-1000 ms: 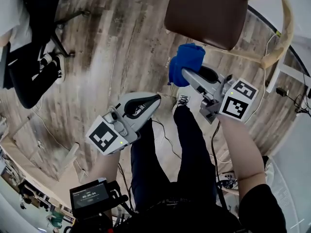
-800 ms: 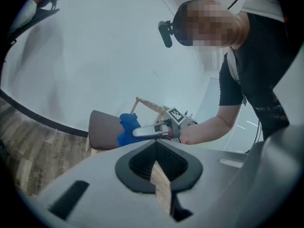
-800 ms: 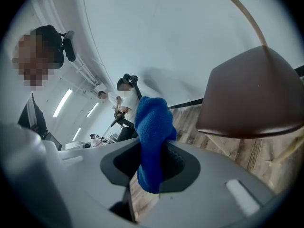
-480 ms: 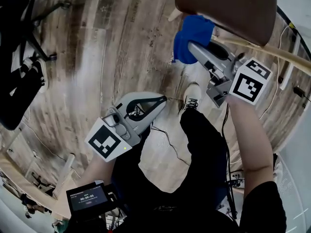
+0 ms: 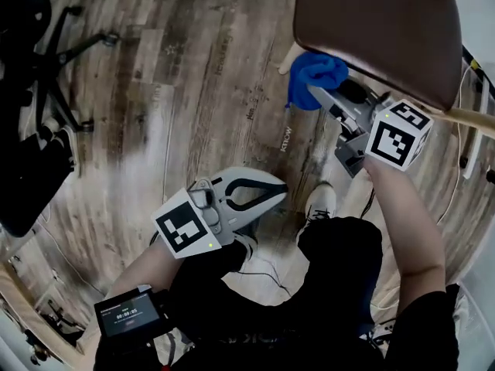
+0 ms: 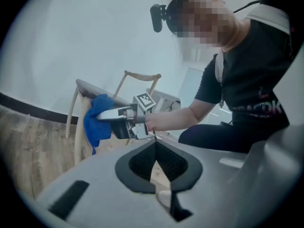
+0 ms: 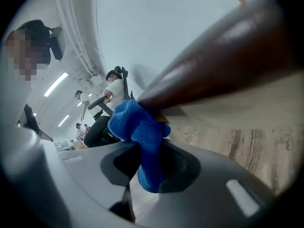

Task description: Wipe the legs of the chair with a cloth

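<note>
Left gripper view shows left claw (image 6: 155, 144) closed empty, right claw (image 6: 105, 114) gripping cloth (image 6: 97, 123) beside chair leg (image 6: 79, 144).

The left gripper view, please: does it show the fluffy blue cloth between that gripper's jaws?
No, the jaws of the left gripper meet on nothing; the fluffy blue cloth sits in the right gripper.

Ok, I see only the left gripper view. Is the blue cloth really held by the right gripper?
Observer: Yes, the right gripper view shows the blue cloth pinched between the right gripper's fingers.
Operator: Is it wiping already?
Observer: It sits at the dark brown seat's edge; contact with the leg I cannot confirm.
Operator: And my left gripper?
Observer: Head view: the left gripper hangs over the wooden floor, apart from the chair.
</note>
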A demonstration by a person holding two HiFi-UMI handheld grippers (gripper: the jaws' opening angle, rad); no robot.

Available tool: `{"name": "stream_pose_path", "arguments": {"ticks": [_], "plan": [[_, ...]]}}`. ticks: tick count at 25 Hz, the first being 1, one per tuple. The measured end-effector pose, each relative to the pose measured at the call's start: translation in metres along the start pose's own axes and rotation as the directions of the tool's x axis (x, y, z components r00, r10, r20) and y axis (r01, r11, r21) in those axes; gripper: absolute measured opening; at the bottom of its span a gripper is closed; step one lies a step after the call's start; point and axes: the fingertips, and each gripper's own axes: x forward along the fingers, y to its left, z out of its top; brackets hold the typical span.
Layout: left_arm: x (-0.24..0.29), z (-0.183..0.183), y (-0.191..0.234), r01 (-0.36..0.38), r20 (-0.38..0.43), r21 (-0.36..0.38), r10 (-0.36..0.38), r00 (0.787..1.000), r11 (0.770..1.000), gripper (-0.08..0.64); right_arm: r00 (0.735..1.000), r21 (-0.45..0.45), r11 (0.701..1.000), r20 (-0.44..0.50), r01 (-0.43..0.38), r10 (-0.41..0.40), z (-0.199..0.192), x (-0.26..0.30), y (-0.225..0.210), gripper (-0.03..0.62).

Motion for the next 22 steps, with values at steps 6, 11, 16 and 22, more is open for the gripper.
{"name": "stream_pose_path", "arguments": {"ticks": [6,11,16,22], "plan": [[0.006,0.012,0.042,-0.008,0.084,0.086,0.000,0.996,0.996,-0.002,0.999,-0.052,0.999,0.029,-0.014,0.016,-0.015,0.008,-0.027,0.098],[0.003,0.016,0.074,-0.048,0.135,0.063,0.039,0.990,0.997,-0.002,0.999,-0.057,0.998,0.038,-0.004,0.006,-0.027,0.011,-0.055,0.098],[0.002,0.016,0.096,-0.087,0.127,0.053,0.079,0.989,0.995,-0.002,1.000,-0.005,1.000,0.016,-0.017,0.017,-0.050,0.025,-0.088,0.098],[-0.004,0.009,0.117,-0.130,0.120,-0.002,0.130,0.984,0.991,-0.002,0.998,0.032,0.999,-0.062,0.037,-0.034,-0.104,0.062,-0.145,0.098]]}}
